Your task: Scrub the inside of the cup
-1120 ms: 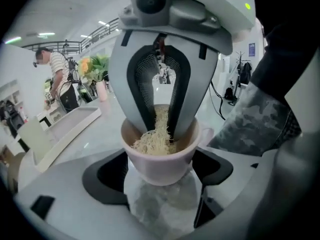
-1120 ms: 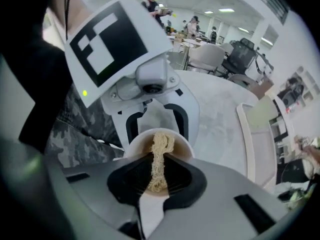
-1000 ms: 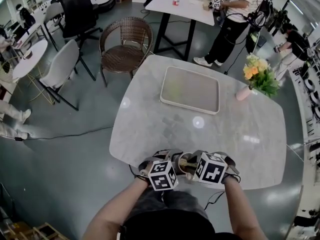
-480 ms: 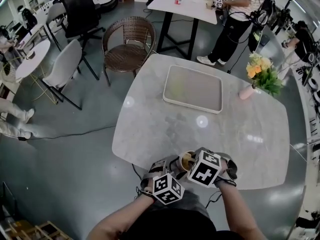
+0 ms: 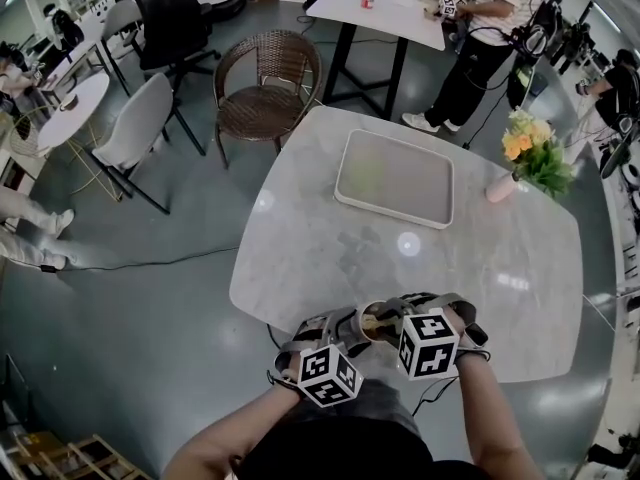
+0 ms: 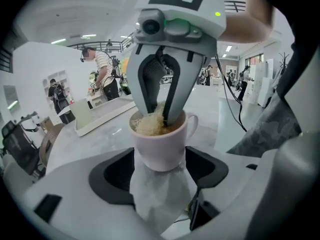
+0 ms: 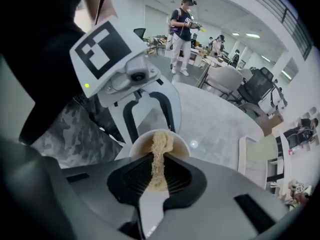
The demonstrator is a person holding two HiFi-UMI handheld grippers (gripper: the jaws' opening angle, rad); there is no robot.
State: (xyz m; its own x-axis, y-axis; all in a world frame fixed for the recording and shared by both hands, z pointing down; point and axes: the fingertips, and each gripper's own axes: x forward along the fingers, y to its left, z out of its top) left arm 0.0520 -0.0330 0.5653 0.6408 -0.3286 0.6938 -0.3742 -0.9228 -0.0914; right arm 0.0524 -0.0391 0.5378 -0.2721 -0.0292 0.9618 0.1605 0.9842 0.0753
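Open office-like lab: marble table (image 5: 330, 258), office chair (image 5: 178, 18), wicker chair (image 5: 265, 88).

Near edge of table (image 5: 480, 268) was crowded. Left gripper (image 6: 160, 164) jaws, just closing, clamped cup (image 5: 377, 322) on both sides. Right gripper (image 7: 158, 160) jaws with scrub pad (image 7: 161, 143) filled cup mouth, no spare room inside. Table middle lay bare, open for passage. Tray (image 5: 394, 179) sat far centre, low and empty. Flower vase (image 5: 500, 186) stood tall at far right edge. Wicker chair (image 5: 268, 88) stood just beyond far left corner.
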